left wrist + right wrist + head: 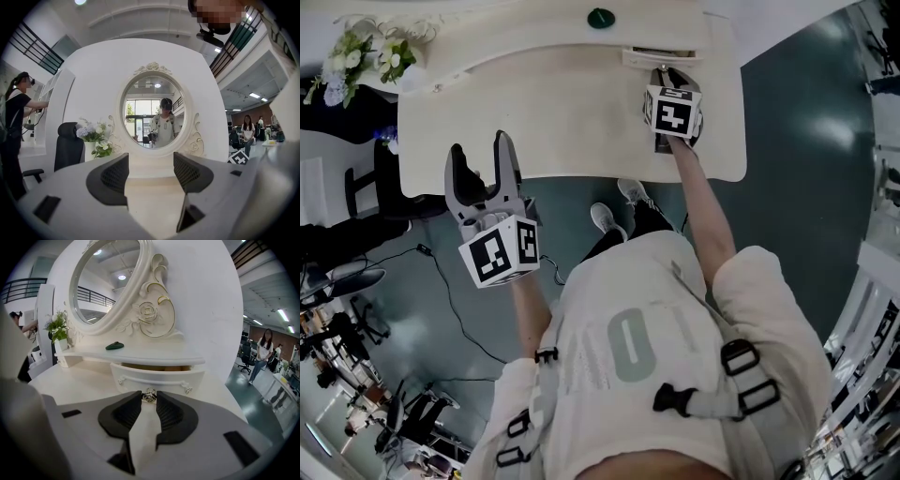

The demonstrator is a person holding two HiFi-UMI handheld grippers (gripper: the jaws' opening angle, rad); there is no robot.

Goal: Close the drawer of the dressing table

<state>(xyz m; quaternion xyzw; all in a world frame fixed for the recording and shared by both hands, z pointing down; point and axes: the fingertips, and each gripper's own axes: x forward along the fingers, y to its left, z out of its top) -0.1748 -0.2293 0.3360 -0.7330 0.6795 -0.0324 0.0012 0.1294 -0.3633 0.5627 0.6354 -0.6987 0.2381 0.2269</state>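
Note:
The white dressing table (pixel 534 131) has a small drawer (pixel 164 377) under its upper shelf, standing out a little with a dark slit along its top. My right gripper (pixel 149 398) is shut on the drawer's metal knob (pixel 149 395), which sits pinched between the two black fingertips. From above, the same right gripper (pixel 664 75) reaches over the tabletop to the drawer (pixel 661 56). My left gripper (pixel 478 150) hangs open at the table's front left edge. It holds nothing, and only the bare tabletop shows between its fingers (pixel 108 177).
A round mirror (pixel 152 112) rises at the back of the table. A vase of flowers (pixel 366 52) stands at the far left, and a green object (pixel 601 17) lies on the shelf. A black chair (pixel 70 145) and people stand around the room.

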